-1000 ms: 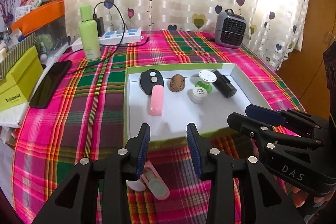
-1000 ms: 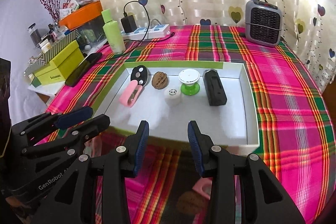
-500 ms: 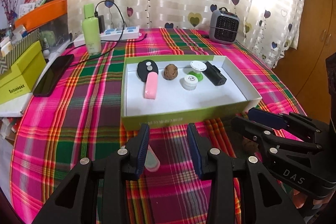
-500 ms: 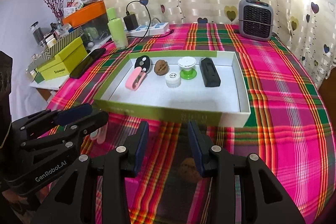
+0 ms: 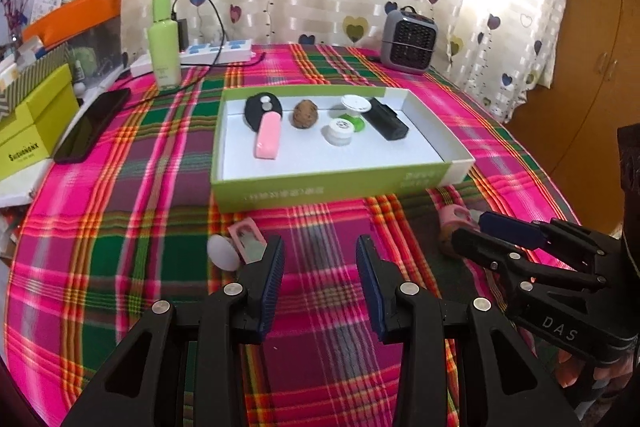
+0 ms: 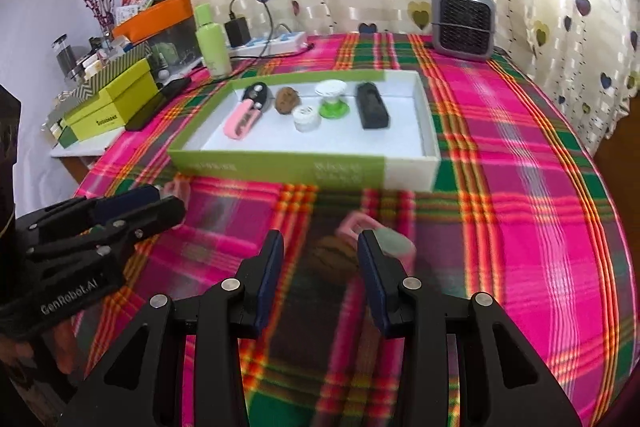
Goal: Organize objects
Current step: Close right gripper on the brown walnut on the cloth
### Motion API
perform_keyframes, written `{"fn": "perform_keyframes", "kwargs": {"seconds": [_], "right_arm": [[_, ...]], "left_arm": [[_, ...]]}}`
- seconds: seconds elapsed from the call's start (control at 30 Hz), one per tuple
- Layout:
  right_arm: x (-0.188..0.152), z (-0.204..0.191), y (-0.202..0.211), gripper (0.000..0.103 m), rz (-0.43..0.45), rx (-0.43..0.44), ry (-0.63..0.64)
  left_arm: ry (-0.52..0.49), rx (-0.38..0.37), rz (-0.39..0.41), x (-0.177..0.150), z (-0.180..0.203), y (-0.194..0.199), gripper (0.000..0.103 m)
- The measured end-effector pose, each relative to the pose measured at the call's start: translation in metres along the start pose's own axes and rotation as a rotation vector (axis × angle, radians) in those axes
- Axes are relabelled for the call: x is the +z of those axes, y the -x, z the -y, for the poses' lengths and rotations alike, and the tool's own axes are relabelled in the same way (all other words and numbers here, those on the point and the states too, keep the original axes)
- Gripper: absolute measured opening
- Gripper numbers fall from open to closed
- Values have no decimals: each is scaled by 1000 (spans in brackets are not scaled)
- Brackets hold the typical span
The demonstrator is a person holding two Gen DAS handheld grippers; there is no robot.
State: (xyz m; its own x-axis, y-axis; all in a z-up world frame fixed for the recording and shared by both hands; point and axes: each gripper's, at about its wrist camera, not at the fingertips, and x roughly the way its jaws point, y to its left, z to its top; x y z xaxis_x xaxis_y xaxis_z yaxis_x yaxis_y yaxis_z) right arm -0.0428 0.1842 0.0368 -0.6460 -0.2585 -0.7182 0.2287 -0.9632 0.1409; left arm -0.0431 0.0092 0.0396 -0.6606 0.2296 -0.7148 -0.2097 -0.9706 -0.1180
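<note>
A shallow green-sided box (image 5: 332,187) with a white floor sits on the table (image 5: 132,195), which is covered in pink and green plaid cloth. Everything below is placed relative to that box.

Inside it, along the far wall, lie a black oval fob (image 5: 262,109), a pink case (image 5: 268,137) touching the fob's near edge, a walnut (image 5: 305,113), a small white jar (image 5: 340,131), a green and white spool (image 5: 354,107) just behind the jar, and a black rectangular device (image 5: 387,119) toward the right end.

In front of the box's near wall, on the cloth, a pink rectangular case (image 5: 248,241) lies beside a pale oval piece (image 5: 222,251) toward the left corner. Toward the right corner sit a second walnut (image 6: 334,259) and a pink-and-pale object (image 6: 380,237), both blurred in the right wrist view, so their exact form is hard to make out.

The left gripper (image 5: 320,279) hovers over bare cloth in front of the box, its jaws apart with nothing between them; its left finger overlaps the pink rectangular case. The right gripper (image 6: 320,275) hangs over the second walnut, jaws released and clear of it, the walnut seen in the gap between them.

Behind the box stand a green bottle (image 5: 164,45), a power strip (image 5: 218,51) and a small grey heater (image 5: 408,41). To its left lie a black phone (image 5: 92,125) and a lime box (image 5: 34,131).
</note>
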Motion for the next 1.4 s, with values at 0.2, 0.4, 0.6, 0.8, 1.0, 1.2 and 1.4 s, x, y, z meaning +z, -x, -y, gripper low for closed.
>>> {"fn": "perform_keyframes", "kwargs": {"seconds": [0.2,0.4,0.6,0.8,1.0,1.2,1.4], "right_arm": [[-7,12,4,40,-6,-15,-25],[-14,13,3,40,-18,-4,-17],[-14,14,-5,40,-35,23,-18],[-10,9,-12,40,-44,39,5],[-5,5,-19,43,-53,46,32],[-1,3,-25,44,-63,27,41],[-1,6,-25,44,-63,31,25]], "left_arm": [[-8,-26,-22,-6,6,-5,35],[-14,-39,-35,-10,11,-9,35],[-13,-41,-45,-11,13,-12,35],[-10,-44,-48,-12,13,-12,35],[-4,-40,-52,-12,13,-14,35],[0,-39,-54,-12,11,-15,35],[0,-39,-57,-12,10,-16,35]]}}
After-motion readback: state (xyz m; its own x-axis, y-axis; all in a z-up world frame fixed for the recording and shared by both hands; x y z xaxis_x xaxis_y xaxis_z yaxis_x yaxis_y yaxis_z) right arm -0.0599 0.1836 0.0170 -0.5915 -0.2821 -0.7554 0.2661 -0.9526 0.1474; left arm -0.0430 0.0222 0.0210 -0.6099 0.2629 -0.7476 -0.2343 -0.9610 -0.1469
